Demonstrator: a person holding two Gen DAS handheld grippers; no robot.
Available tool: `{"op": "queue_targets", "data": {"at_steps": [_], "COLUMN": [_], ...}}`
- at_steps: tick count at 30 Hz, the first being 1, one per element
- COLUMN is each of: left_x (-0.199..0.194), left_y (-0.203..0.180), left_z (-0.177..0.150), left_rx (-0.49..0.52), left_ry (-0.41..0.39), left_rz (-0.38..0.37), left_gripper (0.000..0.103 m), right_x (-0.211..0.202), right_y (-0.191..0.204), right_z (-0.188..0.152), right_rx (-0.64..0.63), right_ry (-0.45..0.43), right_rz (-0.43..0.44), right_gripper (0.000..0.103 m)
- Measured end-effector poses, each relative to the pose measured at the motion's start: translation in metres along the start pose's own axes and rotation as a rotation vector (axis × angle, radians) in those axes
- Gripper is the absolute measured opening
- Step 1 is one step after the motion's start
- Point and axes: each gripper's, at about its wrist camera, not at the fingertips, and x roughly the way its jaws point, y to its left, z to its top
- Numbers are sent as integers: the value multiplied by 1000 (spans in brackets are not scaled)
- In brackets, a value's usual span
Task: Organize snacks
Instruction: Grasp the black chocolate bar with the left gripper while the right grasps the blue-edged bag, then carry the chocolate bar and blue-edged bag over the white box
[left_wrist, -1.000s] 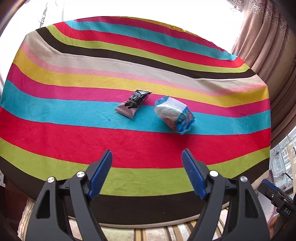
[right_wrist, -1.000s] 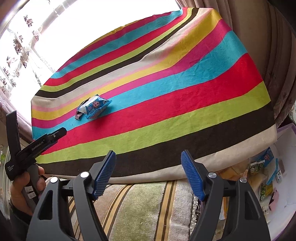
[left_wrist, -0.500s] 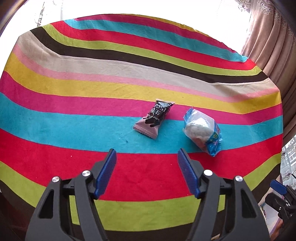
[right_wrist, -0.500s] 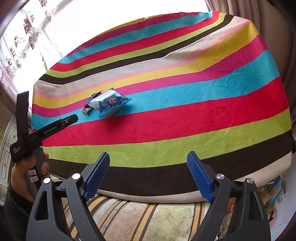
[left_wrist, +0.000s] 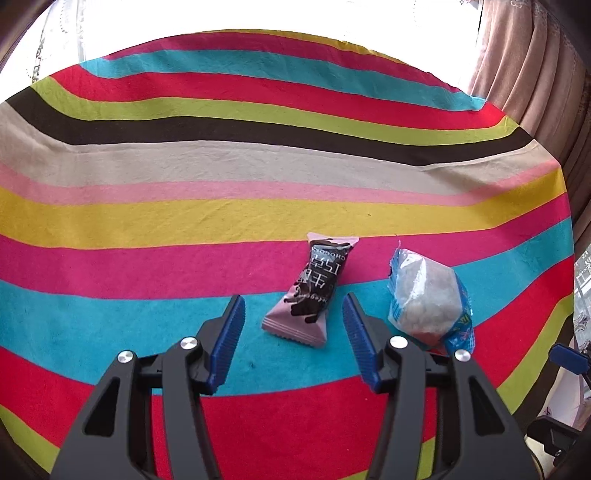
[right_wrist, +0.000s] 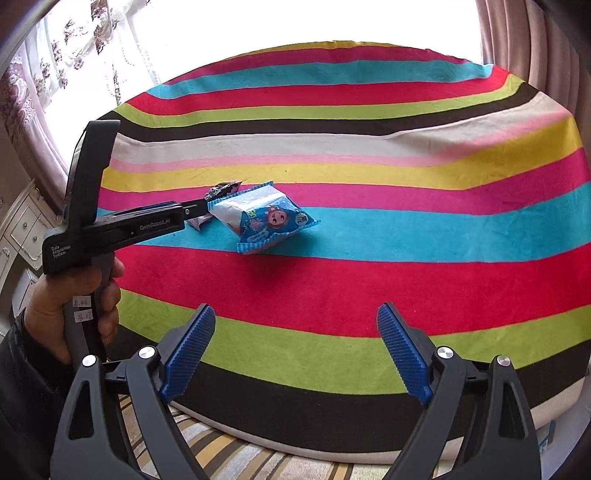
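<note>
Striped cloth (left_wrist: 184, 221): pink-and-black packet (left_wrist: 306, 295) beside blue bag (left_wrist: 428, 299). Bag's cartoon face (right_wrist: 275, 218) shows only from the right wrist. Left gripper (left_wrist: 293, 314), nearer than before, closing, nothing clamped. Right gripper (right_wrist: 295, 332) opening, empty.

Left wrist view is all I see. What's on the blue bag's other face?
Observer: The blue bag shows a cartoon face there.
Operator: Where's the right gripper?
Observer: The right gripper hangs over the cloth near its front edge, short of both snacks, jaws opening with nothing between them.
Operator: Who's holding the left gripper?
Observer: A hand in a dark sleeve. The left gripper, jaws closing with the brown pack's end between them, has its tip beside the bag.
</note>
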Motion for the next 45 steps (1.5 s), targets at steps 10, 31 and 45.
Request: {"op": "queue_targets", "data": {"at_steps": [10,31,45], "left_x": [22,15,8], "left_y": [-7,22,20], "left_z": [4,-1,-7], "left_rx": [81,-26,-42], "left_ry": [4,-30,-8], "left_rz": [-22,-25,9], "left_gripper": [33,26,26], "right_x": [32,109,102], "right_y": [15,20,10], "right_z": [28,81,63], "right_rx": [-81,-246,-117], "right_ry": [-23,105,102], "right_rz": [-33,94,89], "right_gripper": [87,84,53]}}
